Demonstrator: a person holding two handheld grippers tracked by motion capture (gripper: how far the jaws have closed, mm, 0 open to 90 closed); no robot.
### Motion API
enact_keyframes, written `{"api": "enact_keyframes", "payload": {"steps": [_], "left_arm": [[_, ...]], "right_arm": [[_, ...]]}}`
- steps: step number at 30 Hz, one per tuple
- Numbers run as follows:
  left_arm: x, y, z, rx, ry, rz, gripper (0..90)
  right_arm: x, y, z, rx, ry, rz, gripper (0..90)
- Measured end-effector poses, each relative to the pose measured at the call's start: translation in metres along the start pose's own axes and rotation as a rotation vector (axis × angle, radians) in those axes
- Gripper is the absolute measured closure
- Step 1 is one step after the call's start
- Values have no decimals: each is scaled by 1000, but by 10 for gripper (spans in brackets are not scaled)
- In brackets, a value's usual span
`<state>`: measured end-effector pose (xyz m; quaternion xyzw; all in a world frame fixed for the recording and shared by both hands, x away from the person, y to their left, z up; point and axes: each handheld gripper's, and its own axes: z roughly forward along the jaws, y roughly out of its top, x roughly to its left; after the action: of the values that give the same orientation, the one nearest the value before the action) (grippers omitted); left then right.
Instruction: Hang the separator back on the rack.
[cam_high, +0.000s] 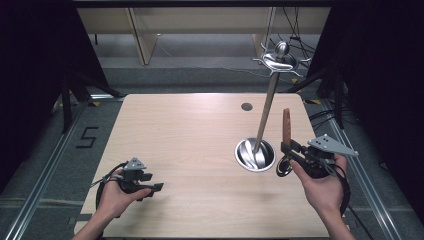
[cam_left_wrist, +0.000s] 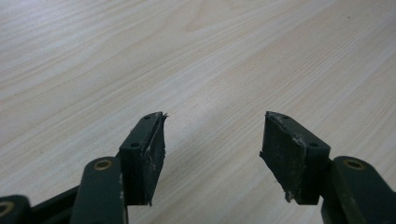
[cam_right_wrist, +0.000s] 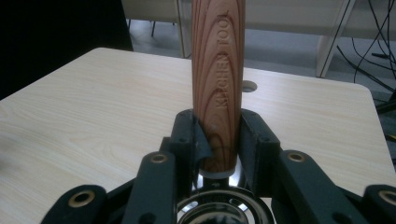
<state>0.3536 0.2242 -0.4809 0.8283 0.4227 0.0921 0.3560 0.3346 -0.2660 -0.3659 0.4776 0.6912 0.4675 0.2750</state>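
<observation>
A kitchen tool with a wooden handle (cam_high: 286, 124) stands upright in my right gripper (cam_high: 288, 148), at the table's right side. In the right gripper view the jaws are shut on the lower end of the handle (cam_right_wrist: 218, 84), stamped "KITCHEN TOOL", and the tool's round metal end (cam_right_wrist: 219, 210) hangs below them. Just left of it stands a metal utensil stand (cam_high: 267, 107) with a round dished base (cam_high: 255, 155) and hooks at its top (cam_high: 280, 59). My left gripper (cam_high: 155, 187) rests low at the front left, open, with bare tabletop between its fingers (cam_left_wrist: 152, 154).
The light wooden table (cam_high: 190, 135) has a small round cable hole (cam_high: 246, 106) near its far edge. Beyond the table are wooden furniture legs (cam_high: 142, 40) and loose cables (cam_high: 295, 35) on the floor. Dark curtains flank both sides.
</observation>
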Motion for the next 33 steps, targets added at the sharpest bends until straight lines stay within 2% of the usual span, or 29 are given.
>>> {"api": "enact_keyframes", "payload": {"steps": [2,3,6,7,8,9,12,13,16,19,20,23,26,27,30,31,33], "left_arm": [[0,0,0,-1,0,0,386],[0,0,0,-1,0,0,386],[0,0,0,6,-3,-9,386],[0,0,0,3,0,3,385],[0,0,0,3,-1,1,385],[0,0,0,3,-1,1,385],[0,0,0,3,1,-1,385],[0,0,0,3,1,-2,385],[0,0,1,2,5,-7,385],[0,0,1,4,2,-3,385],[0,0,1,4,1,-2,385],[1,0,1,6,14,-5,385],[1,0,0,0,10,-4,385],[1,0,0,1,11,-2,385],[1,0,0,0,11,-1,385],[1,0,0,-1,10,-2,385],[1,0,-1,3,3,5,385]], "right_arm": [[2,1,-1,-6,2,29,696],[1,3,-1,-12,0,7,696],[0,5,-1,-21,13,9,696],[1,7,-2,-19,4,18,696],[0,7,-2,-20,4,6,696],[1,7,-2,-28,4,24,696],[0,9,-2,-29,4,6,696],[0,10,-3,-26,7,27,696],[0,11,-3,-35,-5,20,696],[-1,12,-4,-44,7,19,696],[-2,13,-4,-51,6,4,695],[-1,16,-6,-48,-4,37,696],[-3,19,-7,-64,-1,18,696],[-2,20,-8,-60,-3,42,696],[-2,21,-8,-68,-5,31,696],[-3,23,-8,-82,-3,10,696],[-2,24,-8,-82,-7,24,696]]}}
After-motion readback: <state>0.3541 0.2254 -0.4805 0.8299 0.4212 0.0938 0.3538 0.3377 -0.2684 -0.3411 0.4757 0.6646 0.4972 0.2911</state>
